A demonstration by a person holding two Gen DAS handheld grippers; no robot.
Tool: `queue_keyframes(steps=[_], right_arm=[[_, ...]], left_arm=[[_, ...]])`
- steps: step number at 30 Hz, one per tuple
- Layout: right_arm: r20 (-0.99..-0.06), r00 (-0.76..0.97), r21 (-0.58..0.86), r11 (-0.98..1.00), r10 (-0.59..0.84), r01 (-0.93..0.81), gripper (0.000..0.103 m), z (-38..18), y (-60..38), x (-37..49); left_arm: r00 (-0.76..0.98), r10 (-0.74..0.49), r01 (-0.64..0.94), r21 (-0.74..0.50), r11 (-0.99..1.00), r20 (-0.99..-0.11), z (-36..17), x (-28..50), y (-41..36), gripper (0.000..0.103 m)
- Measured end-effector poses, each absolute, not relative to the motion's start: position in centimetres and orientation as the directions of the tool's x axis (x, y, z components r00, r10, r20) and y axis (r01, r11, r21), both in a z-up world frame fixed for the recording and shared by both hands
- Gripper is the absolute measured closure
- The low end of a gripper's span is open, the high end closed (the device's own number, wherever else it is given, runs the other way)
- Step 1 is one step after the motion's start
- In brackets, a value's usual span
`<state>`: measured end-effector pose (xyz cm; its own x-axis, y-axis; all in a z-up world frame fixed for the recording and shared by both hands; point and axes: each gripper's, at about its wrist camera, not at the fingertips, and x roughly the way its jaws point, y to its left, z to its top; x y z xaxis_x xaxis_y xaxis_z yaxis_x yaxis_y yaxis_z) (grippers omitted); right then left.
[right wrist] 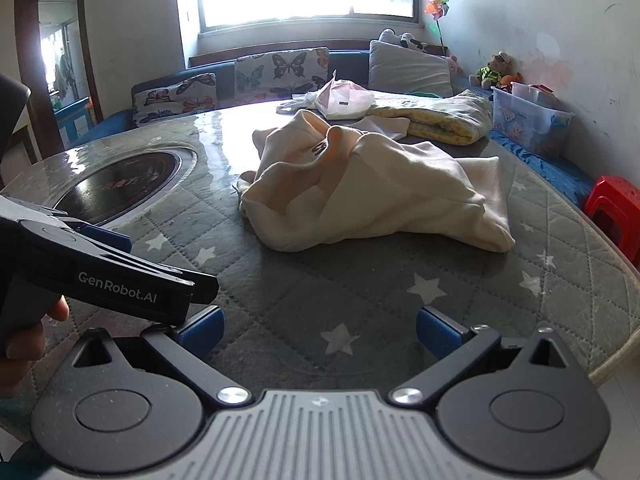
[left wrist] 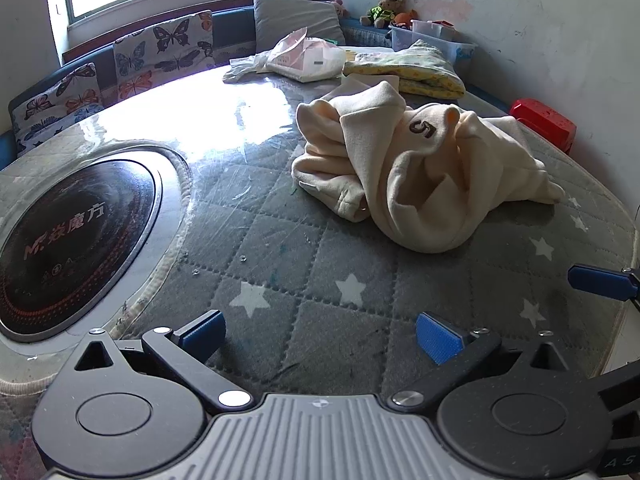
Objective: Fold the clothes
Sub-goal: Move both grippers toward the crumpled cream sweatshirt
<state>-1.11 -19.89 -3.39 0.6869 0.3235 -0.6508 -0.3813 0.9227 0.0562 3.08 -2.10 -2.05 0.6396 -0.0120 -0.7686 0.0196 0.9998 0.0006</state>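
A cream garment (left wrist: 416, 168) with a dark "5" print lies crumpled on the quilted, star-patterned table cover (left wrist: 312, 280). The right wrist view shows the same garment (right wrist: 372, 188) bunched ahead, in the middle of the table. My left gripper (left wrist: 320, 336) is open, short of the garment and empty. My right gripper (right wrist: 320, 332) is open too, low over the cover near the front edge, nothing between its blue pads. The left gripper's body (right wrist: 104, 268) crosses the right view at the left, held by a hand (right wrist: 24, 344).
A round black induction hob (left wrist: 68, 240) is set into the table at the left. A folded yellow blanket (left wrist: 416, 68) and a white plastic bag (left wrist: 308, 56) lie at the far side. A red stool (right wrist: 616, 212) stands beside the table's right edge. Cushioned bench and toy bin line the walls.
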Motion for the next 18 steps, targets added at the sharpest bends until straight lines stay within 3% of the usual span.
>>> queue_keyframes(steps=[18], right_arm=[[-0.646,0.690,0.075,0.927,0.327,-0.368,0.000,-3.6,-20.1,0.6]], left_arm=[[0.631,-0.004,0.010,0.002,1.000,-0.776,-2.0,4.8,-2.3,0.000]])
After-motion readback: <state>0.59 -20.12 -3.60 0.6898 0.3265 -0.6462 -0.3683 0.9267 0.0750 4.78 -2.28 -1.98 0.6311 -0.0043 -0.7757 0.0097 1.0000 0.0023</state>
